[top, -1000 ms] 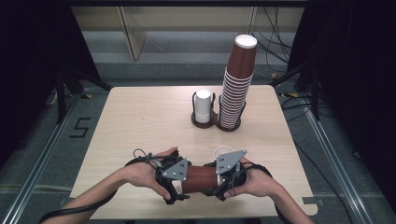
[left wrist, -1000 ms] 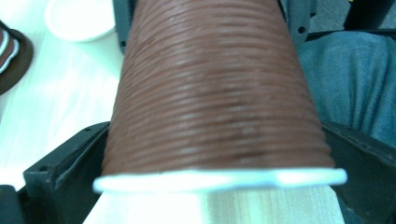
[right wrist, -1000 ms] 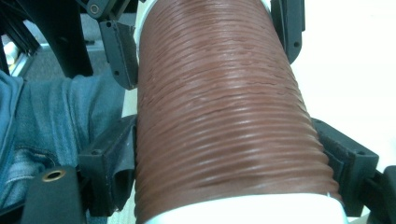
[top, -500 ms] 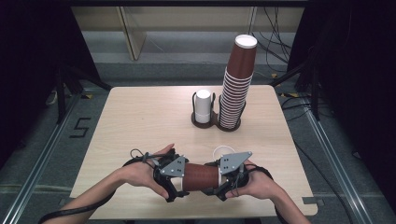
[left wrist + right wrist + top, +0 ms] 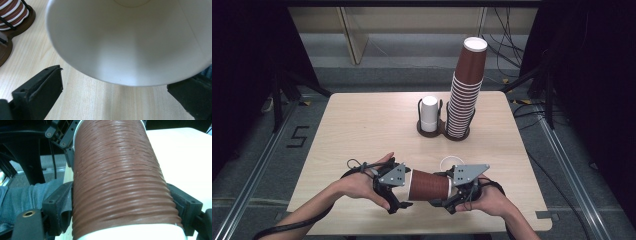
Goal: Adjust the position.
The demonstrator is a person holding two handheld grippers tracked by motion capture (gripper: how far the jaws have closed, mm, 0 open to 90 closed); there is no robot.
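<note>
Cup: brown, on its side, lower centre of the frame, between your grippers.
Right gripper: you hold it clamped on the cup.
Left gripper: jaws apart at the cup's mouth.

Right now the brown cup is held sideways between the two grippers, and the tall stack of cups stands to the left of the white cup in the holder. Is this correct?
Not quite. The brown cup is indeed held sideways between the left gripper and right gripper, but the tall stack stands to the right of the white cup, as the high view shows.
</note>
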